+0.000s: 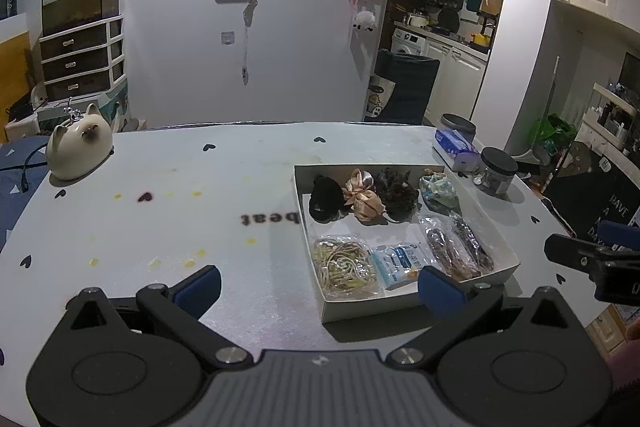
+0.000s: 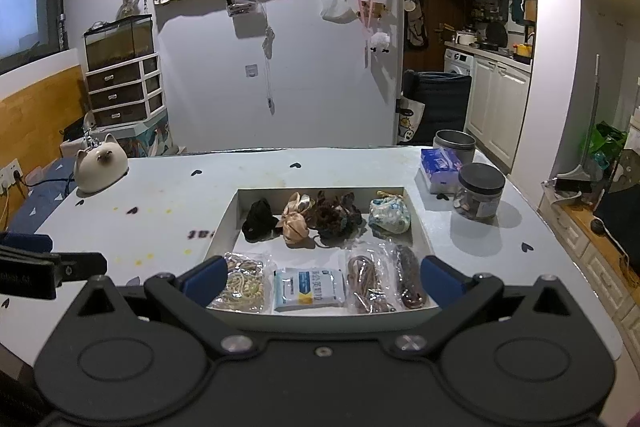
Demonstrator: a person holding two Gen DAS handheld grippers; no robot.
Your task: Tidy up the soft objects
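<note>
Reaching into the box (image 2: pixel 420 227) could go wrong: the slippery plastic packets (image 2: pixel 308 287) might slide, or a tip could bump the thin wall and push it along the counter (image 2: pixel 180 195). It looks full already. Left tongs (image 1: pixel 320 283) and right tongs (image 2: pixel 322 277) are wide apart, holding nothing.

satin scrunchie (image 2: pixel 295 219) glossy peach cloth | black scrunchie (image 2: pixel 258 219) left of it, matt fuzzy | packets (image 2: pixel 309 287) in front, shiny clear plastic | tray (image 2: pixel 423 227) matt card
</note>
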